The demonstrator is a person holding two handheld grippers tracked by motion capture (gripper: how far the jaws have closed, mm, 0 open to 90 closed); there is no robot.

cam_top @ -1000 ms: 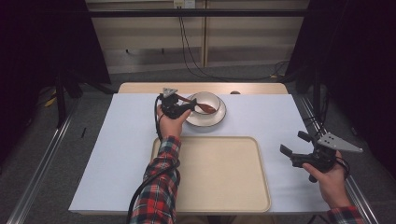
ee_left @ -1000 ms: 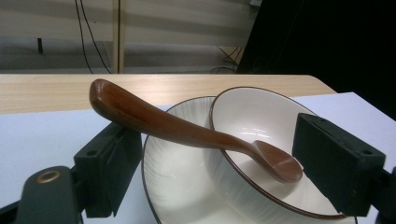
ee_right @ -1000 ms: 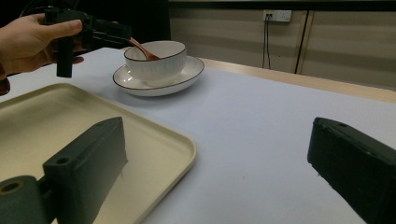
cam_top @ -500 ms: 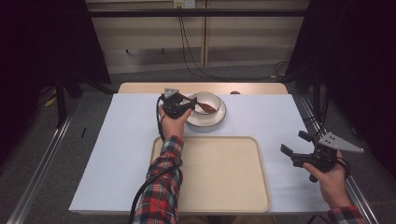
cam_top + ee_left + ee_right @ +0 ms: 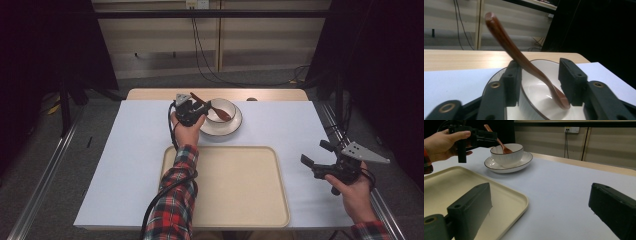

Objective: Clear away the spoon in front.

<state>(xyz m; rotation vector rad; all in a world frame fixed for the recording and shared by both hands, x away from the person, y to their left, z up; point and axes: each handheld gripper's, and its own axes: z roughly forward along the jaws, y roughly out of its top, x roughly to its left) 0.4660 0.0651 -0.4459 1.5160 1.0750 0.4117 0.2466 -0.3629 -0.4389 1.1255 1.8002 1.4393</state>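
Spoon (image 5: 524, 62) is the likely object: brown, leaning in the white bowl (image 5: 221, 111) on a saucer (image 5: 235, 125), upper centre of the high view. Tray (image 5: 240, 185) at lower centre lies bare, so nothing moved yet. Left gripper (image 5: 539, 82) straddles the spoon handle, jaws spread, no grip judged. Right gripper (image 5: 316, 160) hovers lower right, jaws spread, holding nothing.
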